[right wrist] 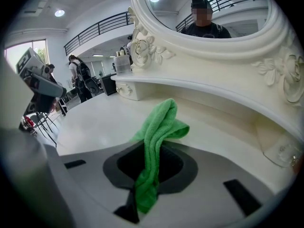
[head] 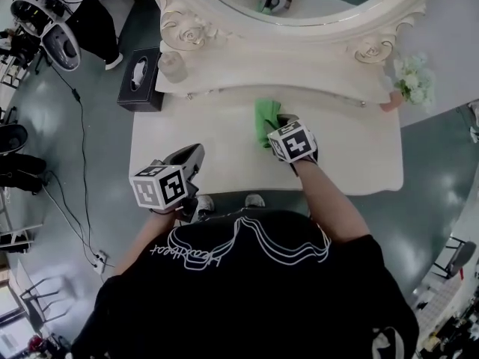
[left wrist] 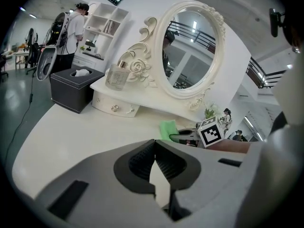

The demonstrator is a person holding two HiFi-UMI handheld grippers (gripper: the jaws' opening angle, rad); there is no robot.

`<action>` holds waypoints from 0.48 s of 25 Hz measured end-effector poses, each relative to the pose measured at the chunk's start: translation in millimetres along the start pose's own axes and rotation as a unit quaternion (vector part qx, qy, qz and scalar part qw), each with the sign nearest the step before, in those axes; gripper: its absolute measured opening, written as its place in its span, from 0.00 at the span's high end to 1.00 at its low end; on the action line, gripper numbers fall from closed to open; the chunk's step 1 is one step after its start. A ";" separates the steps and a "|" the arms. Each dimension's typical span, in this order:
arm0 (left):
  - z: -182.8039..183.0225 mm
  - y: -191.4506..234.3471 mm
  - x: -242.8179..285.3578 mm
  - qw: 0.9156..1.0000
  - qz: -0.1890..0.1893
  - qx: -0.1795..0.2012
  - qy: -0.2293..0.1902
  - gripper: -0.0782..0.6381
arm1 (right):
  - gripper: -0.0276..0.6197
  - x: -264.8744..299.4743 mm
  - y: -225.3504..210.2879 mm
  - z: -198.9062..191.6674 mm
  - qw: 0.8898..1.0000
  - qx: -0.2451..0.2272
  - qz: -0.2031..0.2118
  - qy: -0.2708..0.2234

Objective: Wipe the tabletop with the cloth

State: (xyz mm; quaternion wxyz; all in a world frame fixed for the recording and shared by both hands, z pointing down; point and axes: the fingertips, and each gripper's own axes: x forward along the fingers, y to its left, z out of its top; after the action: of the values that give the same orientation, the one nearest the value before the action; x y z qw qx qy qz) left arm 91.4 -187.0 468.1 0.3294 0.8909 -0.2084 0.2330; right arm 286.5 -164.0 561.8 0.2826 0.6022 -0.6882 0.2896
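Green microfibre cloth (head: 266, 122) is lying bunched at the back-middle of the cream-white vanity counter (head: 224, 159), just in front of the raised drawer shelf (head: 247, 81) under the oval ornate-framed mirror (head: 224, 22).

Right gripper (head: 278, 123) is clamping it. In the right gripper view a fold of the cloth (right wrist: 159, 137) is running down between the closed jaws, and the free end is spilling forward, apparently onto the counter. My read is that it's gripping a bunched fold, not an edge, so the loose part is sitting under and ahead of the gripper as the wiping pad. The contact patch is looking small, though.

Left gripper (head: 191, 157) is hanging over the near-left part of the counter, well apart from the cloth. Its own view is showing the jaws tip to tip with nothing between them. I'm judging it's parked there to keep out of the wipe path.

Black tissue box (head: 141, 79) is sitting at the back-left corner beside the shelf. Clear glass bottle (head: 172, 66) is standing on the shelf, and white flower bunch (head: 414, 77) is sitting at the far right. So the main surface is offering open strokes.

Most of the counter is lying left of and in front of the cloth, so I'm expecting plenty of wiping left. The risk I'm seeing is the fold slipping out under sideways drag.
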 end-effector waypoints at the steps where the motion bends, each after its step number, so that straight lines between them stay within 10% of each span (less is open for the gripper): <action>1: -1.0 -3.2 1.8 1.000 -0.001 0.001 0.000 0.89 | 0.86 -2.1 -3.5 -2.0 1.000 0.000 -0.001 0.000; 12: -9.1 -41.7 22.1 1.000 -0.009 0.010 -0.008 0.89 | 0.86 -28.0 -42.8 -27.4 1.000 0.014 -0.021 -0.009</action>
State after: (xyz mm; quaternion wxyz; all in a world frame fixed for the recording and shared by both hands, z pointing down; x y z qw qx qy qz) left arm 128.5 -156.6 466.0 0.3209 0.8980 -0.2007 0.2245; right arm 333.3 -129.7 562.0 0.2746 0.6229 -0.6738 0.2875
